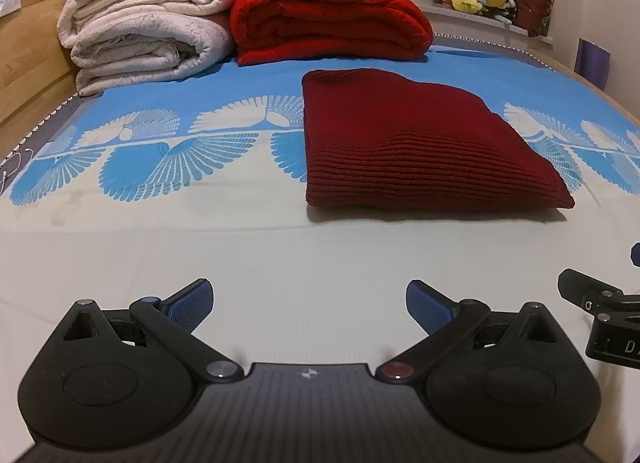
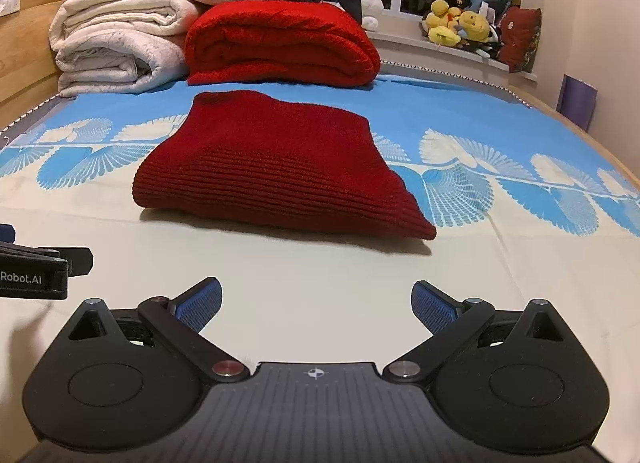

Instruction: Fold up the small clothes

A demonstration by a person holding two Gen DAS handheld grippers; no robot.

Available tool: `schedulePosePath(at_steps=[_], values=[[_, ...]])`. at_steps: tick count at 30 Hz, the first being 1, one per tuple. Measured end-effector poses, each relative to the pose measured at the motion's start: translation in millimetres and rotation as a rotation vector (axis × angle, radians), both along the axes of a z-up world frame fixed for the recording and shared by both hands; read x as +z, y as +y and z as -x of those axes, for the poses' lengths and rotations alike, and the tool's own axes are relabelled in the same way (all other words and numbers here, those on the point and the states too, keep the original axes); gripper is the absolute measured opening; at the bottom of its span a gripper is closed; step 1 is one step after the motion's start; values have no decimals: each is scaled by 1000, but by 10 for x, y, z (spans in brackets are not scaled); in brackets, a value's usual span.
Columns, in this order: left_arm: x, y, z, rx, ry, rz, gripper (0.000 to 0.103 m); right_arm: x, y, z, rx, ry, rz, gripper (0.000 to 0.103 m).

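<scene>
A dark red ribbed knit garment [image 1: 420, 143] lies folded into a flat rectangle on the bed sheet [image 1: 200, 255]; it also shows in the right wrist view [image 2: 272, 171]. My left gripper [image 1: 310, 303] is open and empty, low over the cream part of the sheet, short of the garment and to its left. My right gripper [image 2: 316, 303] is open and empty, short of the garment's near edge. Each gripper's side shows at the edge of the other's view: the right one [image 1: 600, 311] and the left one [image 2: 40, 271].
At the head of the bed stand a folded red blanket [image 1: 328, 19], a stack of cream blankets [image 1: 148, 27] and folded linens on top. A wooden bed frame [image 1: 28, 43] runs along the left. Plush toys [image 2: 460, 27] sit on the windowsill at the back right.
</scene>
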State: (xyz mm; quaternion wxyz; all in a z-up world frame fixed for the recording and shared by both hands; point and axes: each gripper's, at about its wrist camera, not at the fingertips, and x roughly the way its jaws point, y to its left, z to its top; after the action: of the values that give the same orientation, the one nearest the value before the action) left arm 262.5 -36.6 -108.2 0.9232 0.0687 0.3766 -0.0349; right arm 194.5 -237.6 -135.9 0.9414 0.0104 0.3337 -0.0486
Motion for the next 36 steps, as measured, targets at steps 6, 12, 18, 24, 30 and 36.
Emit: schedulePosePath(at_steps=[6, 12, 18, 24, 30, 36], values=[[-17, -13, 5, -1, 3, -12, 103, -21, -7, -2, 1, 17, -7, 100], [-21, -21, 1, -8, -1, -19, 103, -30, 0, 0, 7, 20, 1, 100], [-28, -28, -7, -8, 8, -17, 103, -24, 7, 0, 13, 19, 7, 100], [-33, -41, 1, -9, 1, -26, 103, -25, 18, -3, 15, 18, 9, 100], [-35, -44, 3, -9, 2, -27, 103, -24, 24, 1, 21, 16, 11, 100], [-42, -45, 1, -13, 1, -32, 103, -23, 25, 2, 20, 17, 11, 100]])
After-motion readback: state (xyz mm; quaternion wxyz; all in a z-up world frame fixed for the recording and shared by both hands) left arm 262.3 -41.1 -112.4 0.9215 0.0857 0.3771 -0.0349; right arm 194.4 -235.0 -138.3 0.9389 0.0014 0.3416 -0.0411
